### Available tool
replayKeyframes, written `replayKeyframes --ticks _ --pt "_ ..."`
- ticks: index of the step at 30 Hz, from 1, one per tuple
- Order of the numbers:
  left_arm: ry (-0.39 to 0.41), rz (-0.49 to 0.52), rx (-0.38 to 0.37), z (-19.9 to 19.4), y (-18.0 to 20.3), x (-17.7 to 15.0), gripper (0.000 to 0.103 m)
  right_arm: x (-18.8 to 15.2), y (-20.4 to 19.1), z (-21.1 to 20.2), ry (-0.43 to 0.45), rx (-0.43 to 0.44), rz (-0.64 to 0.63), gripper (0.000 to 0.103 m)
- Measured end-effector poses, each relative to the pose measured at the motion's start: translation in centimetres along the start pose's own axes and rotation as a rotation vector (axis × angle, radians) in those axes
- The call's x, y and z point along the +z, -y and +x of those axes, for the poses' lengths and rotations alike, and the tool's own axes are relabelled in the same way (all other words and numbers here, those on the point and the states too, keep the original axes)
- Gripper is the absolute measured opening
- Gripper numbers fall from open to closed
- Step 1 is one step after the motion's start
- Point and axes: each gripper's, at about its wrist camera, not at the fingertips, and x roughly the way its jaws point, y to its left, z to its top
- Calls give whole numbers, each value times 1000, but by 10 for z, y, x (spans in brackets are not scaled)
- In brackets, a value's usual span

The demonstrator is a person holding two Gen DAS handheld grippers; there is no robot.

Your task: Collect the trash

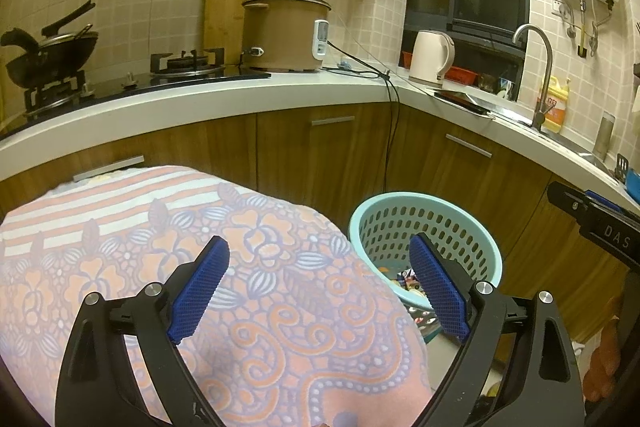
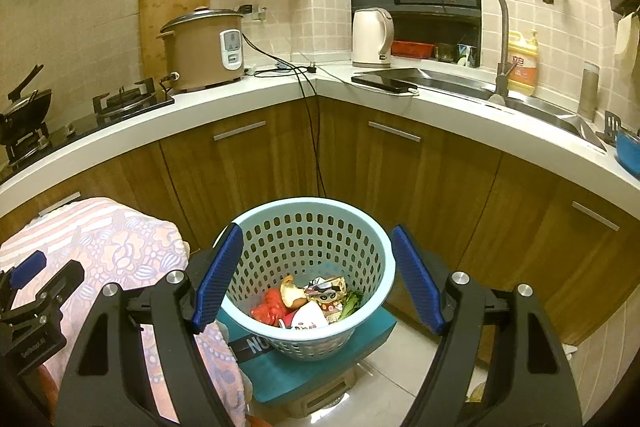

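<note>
I have both grippers over the kitchen floor, facing the corner of the counter. The left gripper (image 1: 320, 287) stands with its jaws spread wide, nothing between the blue pads (image 1: 202, 289); beneath it lies a floral patterned cloth (image 1: 168, 247) draped over a raised surface. The right gripper (image 2: 318, 277) is likewise spread, empty, and frames the perforated light-blue basket (image 2: 308, 227).

From the left wrist view I see only the far wall and rim of that basket (image 1: 424, 223), just right of the cloth, with a sliver of coloured scraps at its bottom, partly hidden behind the right-hand pad. The right wrist view looks straight into it: the trash (image 2: 308, 301) lies at the bottom, including something red, a browned fruit core, printed wrappers and a green leaf. That view alone shows the basket resting on a teal box (image 2: 280, 367) on the tiled floor, touching the cloth's edge on its left.

The left view gives the stove side better: a black wok (image 1: 52, 55) on the burner at far left. The right view gives the sink (image 2: 480, 87) and a dark tablet-like slab (image 2: 384, 83) at its near-left edge. Both show the brown rice cooker (image 1: 284, 35), white kettle (image 1: 432, 57) and curved tap (image 1: 536, 75). Each gripper appears at the edge of the other's view.
</note>
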Motion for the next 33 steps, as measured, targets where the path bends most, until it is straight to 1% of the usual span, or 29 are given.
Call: replayKeyframes --ticks 12,20,29,33 --pt "5 6 19 -2 2 2 90 1 -1 -3 7 -14 -4 73" --pt "15 14 35 -3 3 2 90 0 0 -3 -1 -6 9 73" --pt "15 32 35 -4 6 2 90 0 -1 -3 -3 -7 10 73" --pt "9 15 16 -3 2 2 89 1 -1 -1 -3 -6 9 73"
